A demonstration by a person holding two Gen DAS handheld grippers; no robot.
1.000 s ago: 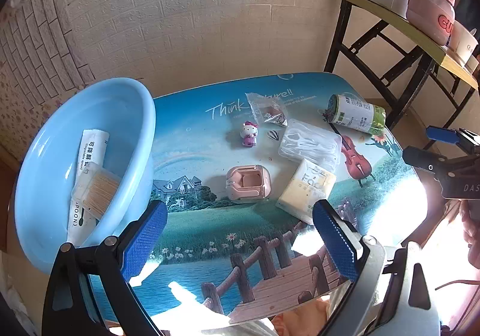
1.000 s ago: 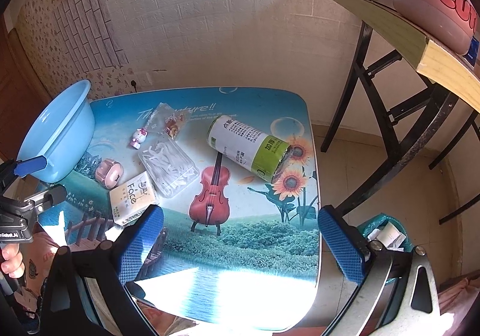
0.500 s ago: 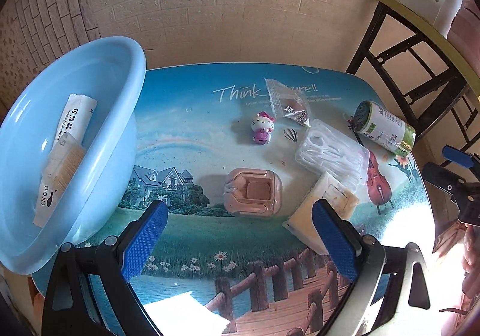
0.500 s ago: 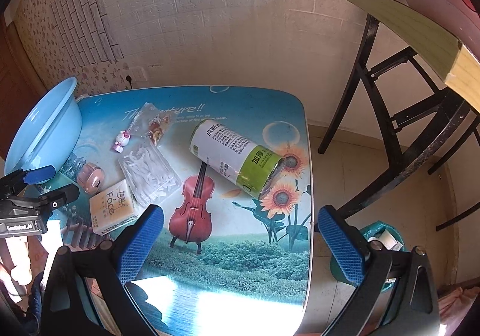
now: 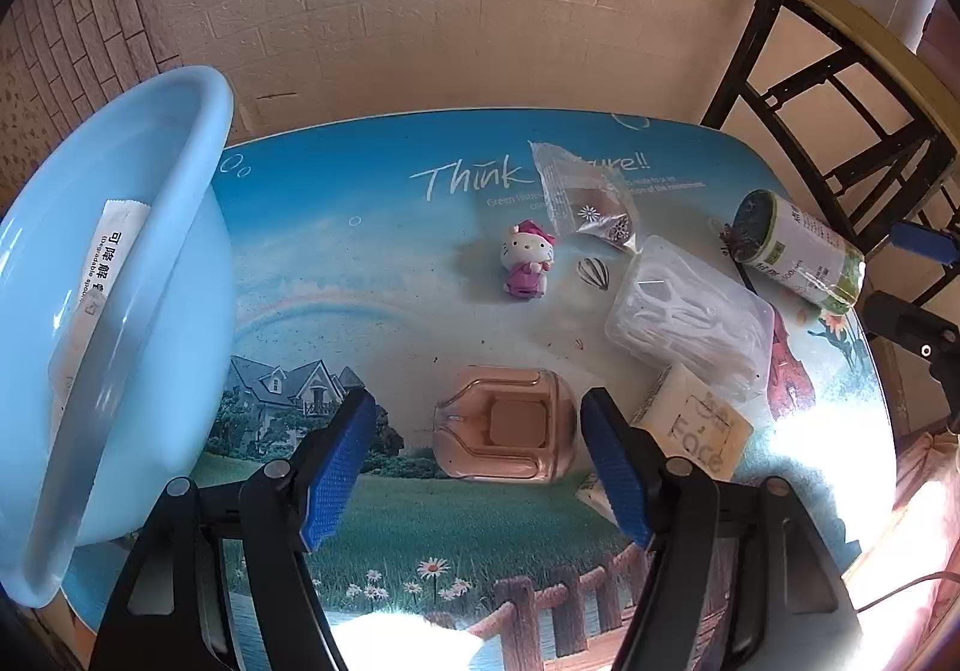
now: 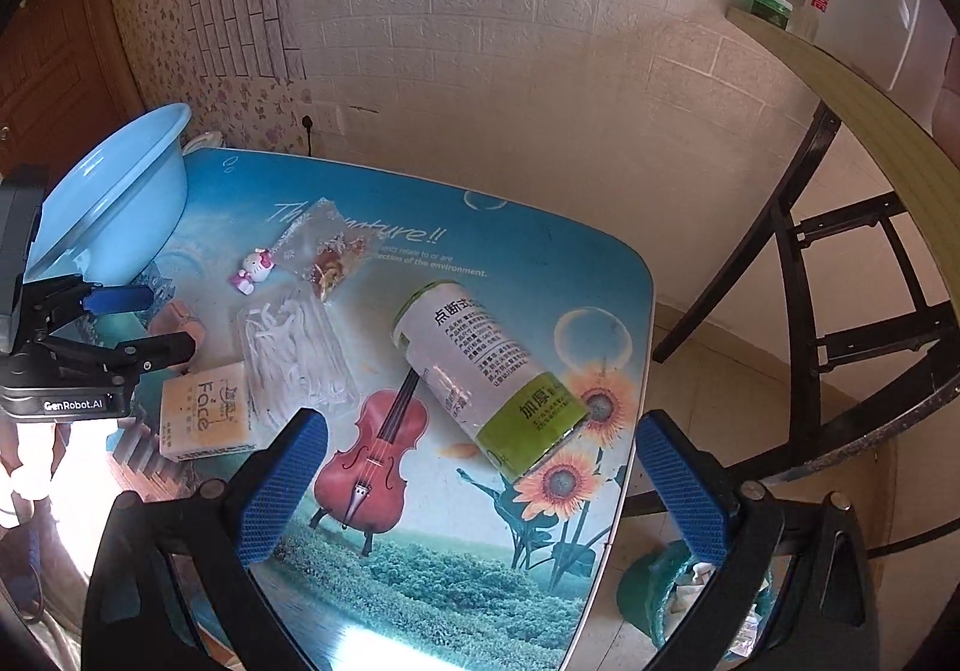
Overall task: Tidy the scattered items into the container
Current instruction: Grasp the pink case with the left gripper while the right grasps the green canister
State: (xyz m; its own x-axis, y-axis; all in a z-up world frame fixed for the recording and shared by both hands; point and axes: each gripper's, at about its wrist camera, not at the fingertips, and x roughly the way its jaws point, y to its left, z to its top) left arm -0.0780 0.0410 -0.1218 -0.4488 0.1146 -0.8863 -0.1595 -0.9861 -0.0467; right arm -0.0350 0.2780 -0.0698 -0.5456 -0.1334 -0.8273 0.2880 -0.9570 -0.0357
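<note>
I am lowering my left gripper [image 5: 477, 446] over the pink case [image 5: 507, 431], a smooth, rounded plastic box lying flat on the surface [image 5: 360, 263]. The jaws are closing with the case between them, but the ribbed blue pads are not pressing on it yet; I am straddling it so they meet its two long sides squarely. The blue basin [image 5: 150, 281] (glossy plastic, already holding a couple of paper-wrapped packets) is sitting at nine o'clock from the case, tilted against the surface edge, so the carry should be short. My right gripper [image 6: 480, 485] is hanging released and empty above the printed violin, with the cylindrical roll [image 6: 486, 377] lying on its side at twelve o'clock from it, probably my next pick. Beside the case at three o'clock, the soft tissue pack [image 5: 690, 431] is lying under the crinkly clear bag of white picks [image 5: 690, 311]; the little cat figurine [image 5: 527, 258] is standing at twelve.
</note>
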